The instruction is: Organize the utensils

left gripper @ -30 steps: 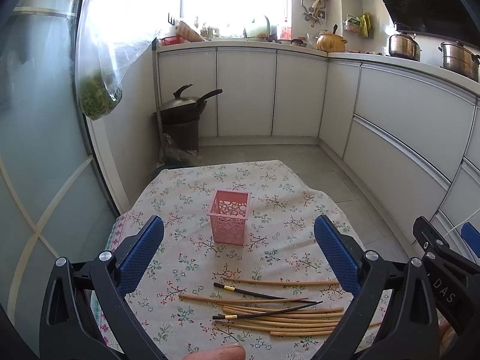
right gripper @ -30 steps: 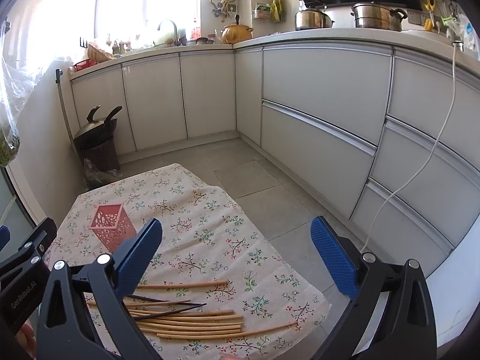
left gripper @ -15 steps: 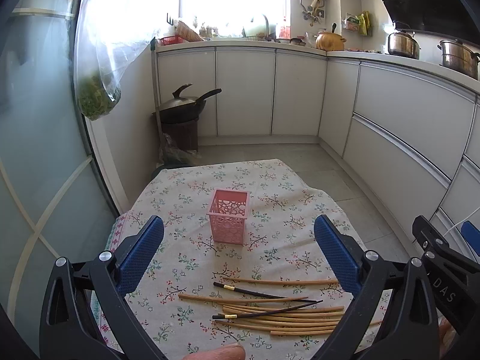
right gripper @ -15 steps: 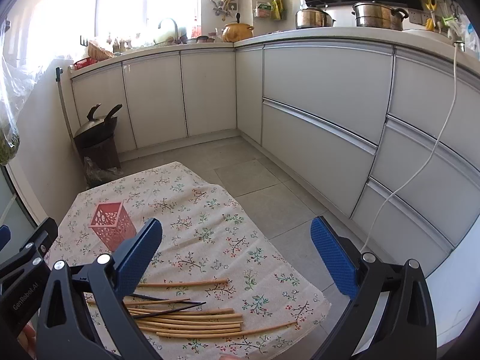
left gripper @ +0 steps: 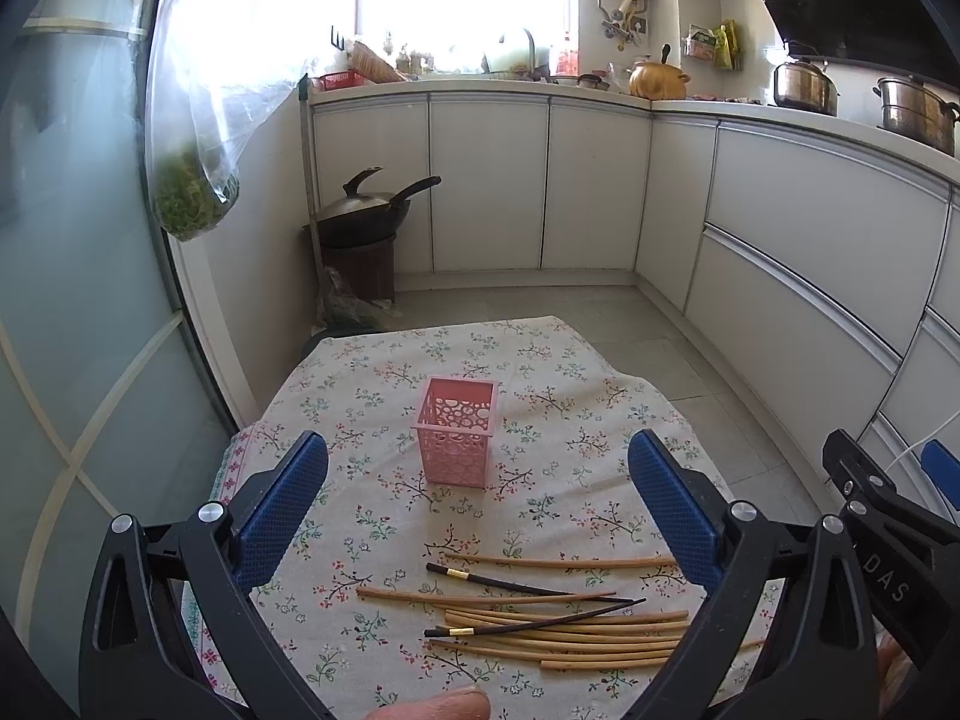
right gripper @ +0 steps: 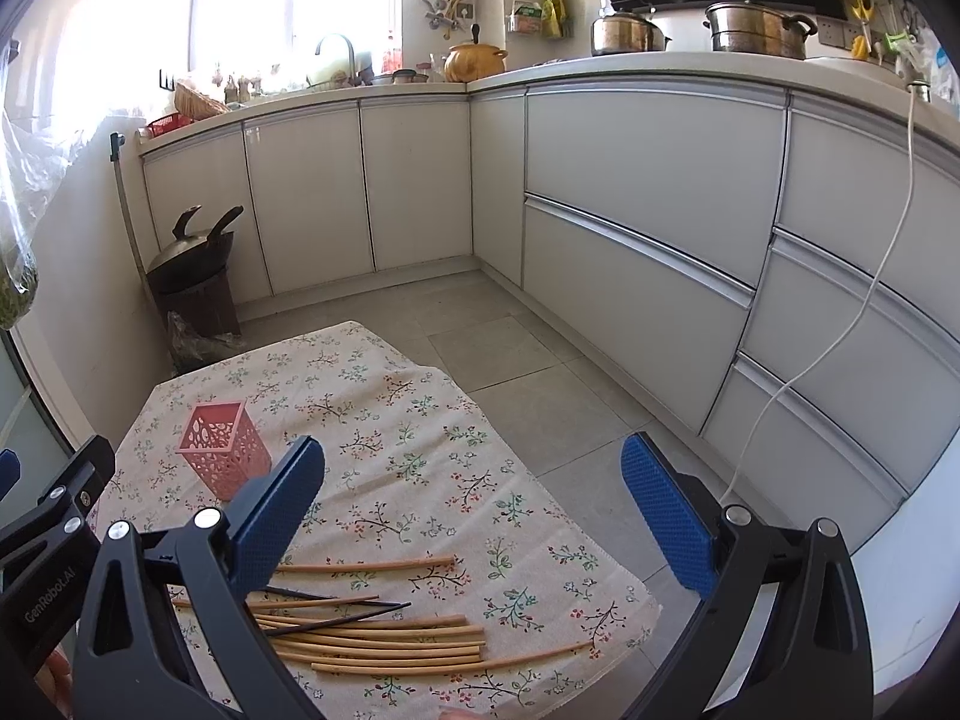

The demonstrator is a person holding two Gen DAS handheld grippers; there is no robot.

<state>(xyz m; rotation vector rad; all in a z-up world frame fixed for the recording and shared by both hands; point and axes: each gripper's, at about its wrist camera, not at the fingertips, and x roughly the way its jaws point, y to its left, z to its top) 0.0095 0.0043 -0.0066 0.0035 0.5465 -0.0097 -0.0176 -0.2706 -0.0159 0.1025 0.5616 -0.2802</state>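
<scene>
Nothing has moved: chopsticks (left gripper: 558, 630) lie on floral tablecloth (left gripper: 384, 372).

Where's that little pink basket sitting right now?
The pink basket stands upright on the flowered tablecloth, near the middle in the left camera's view, beyond the scattered chopsticks. The right camera shows it far left.

A home kitchen: white cabinets (right gripper: 414, 180); steel pots (right gripper: 759, 30) on the counter; a wok (left gripper: 366, 213) by the wall.
</scene>
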